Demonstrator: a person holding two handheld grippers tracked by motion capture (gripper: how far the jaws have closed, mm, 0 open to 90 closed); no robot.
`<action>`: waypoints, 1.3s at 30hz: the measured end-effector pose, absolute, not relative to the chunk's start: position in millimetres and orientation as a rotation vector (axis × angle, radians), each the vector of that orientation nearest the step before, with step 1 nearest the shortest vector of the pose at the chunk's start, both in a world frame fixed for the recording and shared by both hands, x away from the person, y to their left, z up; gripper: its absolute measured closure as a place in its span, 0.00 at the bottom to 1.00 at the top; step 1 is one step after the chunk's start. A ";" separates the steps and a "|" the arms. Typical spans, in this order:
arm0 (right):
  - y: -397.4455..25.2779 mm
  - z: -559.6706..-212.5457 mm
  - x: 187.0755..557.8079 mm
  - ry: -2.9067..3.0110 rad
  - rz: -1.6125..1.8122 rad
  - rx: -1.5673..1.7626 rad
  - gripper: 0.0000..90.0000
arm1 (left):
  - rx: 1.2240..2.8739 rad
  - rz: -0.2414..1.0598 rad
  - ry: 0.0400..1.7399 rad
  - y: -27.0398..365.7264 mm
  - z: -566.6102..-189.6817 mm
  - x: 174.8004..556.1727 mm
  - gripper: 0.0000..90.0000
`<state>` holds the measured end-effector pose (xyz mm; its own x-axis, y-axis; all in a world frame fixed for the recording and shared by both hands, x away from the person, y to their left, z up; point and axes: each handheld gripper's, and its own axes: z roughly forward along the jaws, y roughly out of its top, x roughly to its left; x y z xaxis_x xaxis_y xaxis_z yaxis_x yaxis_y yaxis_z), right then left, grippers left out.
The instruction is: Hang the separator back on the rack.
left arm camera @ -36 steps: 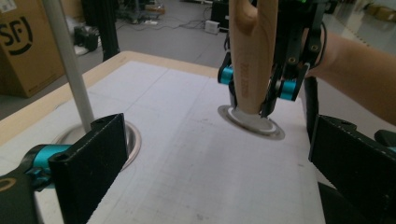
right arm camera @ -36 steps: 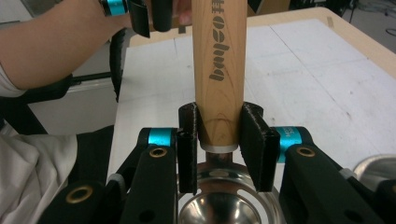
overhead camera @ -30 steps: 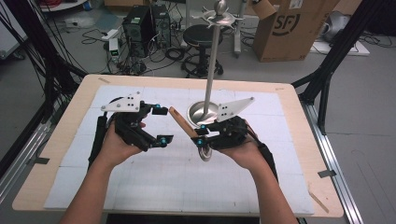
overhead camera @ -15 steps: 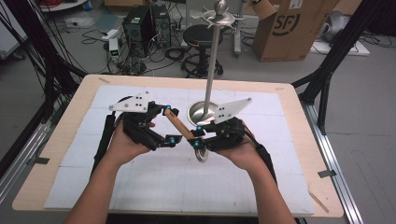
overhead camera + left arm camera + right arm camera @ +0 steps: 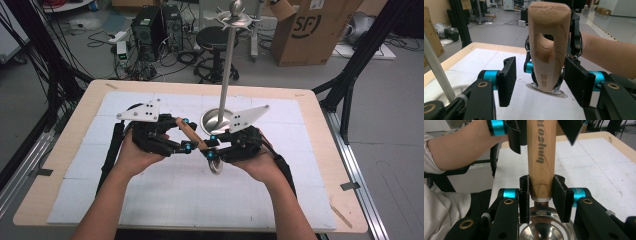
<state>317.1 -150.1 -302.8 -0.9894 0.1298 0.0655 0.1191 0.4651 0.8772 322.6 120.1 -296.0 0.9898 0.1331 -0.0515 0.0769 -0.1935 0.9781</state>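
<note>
Over the white-covered wooden desk (image 5: 150,200), the right claw (image 5: 541,195) is clamped on the lower end of a light wooden handle with dark printed lettering (image 5: 541,157), its 2 black jaws pressing both sides just above a shiny metal bowl-shaped head (image 5: 541,230). The tool is held above the desk's middle, between both hands. The left claw (image 5: 541,82) stands wide around the handle's free end, which has an oval hole; its 2 jaws sit either side with gaps, not touching the wood. In the high view the handle (image 5: 189,132) slants between the claws, beside a polished metal stand with round base and tall rod (image 5: 226,85).
</note>
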 end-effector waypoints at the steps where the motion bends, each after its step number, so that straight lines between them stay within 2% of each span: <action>1: -149.9 -302.9 317.1 2.680 1.605 0.224 0.77 | 1.765 0.050 0.157 120.1 -295.9 322.7 0.49; 18: -150.6 -302.7 317.5 2.676 1.627 0.226 0.77 | 1.749 0.036 0.129 120.7 -294.9 321.0 0.69; 39: -143.9 -309.2 319.1 2.687 1.645 0.204 0.77 | 1.737 -0.001 0.126 122.4 -293.3 321.2 0.76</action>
<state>319.1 -143.9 -309.2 -0.9915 0.1020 0.0803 0.1179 0.4488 0.8858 321.2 122.4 -293.3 0.9939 0.0840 -0.0717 0.0847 -0.1634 0.9829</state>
